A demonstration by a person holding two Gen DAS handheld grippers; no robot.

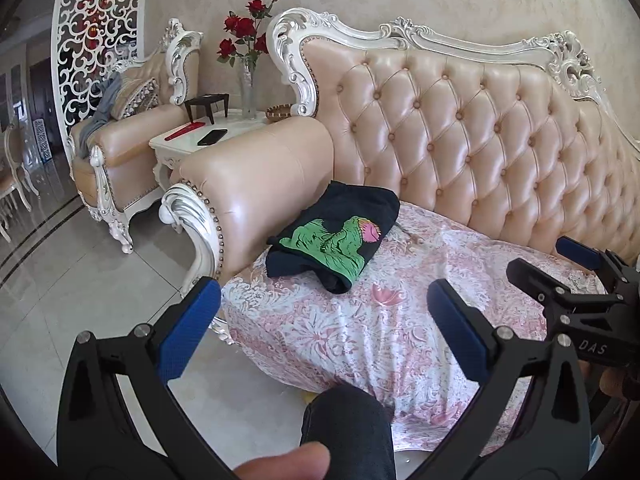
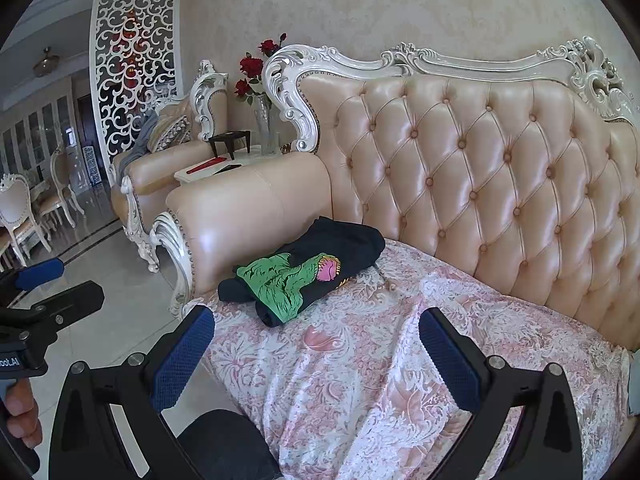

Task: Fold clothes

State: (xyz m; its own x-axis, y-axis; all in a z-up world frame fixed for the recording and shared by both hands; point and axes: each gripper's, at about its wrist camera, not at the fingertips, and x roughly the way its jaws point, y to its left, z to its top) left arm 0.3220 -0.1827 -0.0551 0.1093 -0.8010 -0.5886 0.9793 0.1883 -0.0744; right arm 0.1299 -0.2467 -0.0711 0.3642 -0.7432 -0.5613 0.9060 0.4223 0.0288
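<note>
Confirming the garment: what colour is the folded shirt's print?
Green dinosaur with pink mouth on the black shirt; right wrist view.

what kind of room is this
Most likely a home living room: an ornate tufted sofa, a matching armchair, and a side table holding a vase of red roses.

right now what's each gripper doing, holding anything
left gripper: open, holding nothing, above the floral cover.
right gripper: open, holding nothing; the folded black shirt lies untouched.

A big pink sofa (image 1: 460,128) in a shiny room

A flowery cover (image 1: 360,332) lies on its seat. Beside it, a white side table (image 1: 188,142) holds red roses (image 1: 244,36), a phone (image 1: 212,137).
</note>
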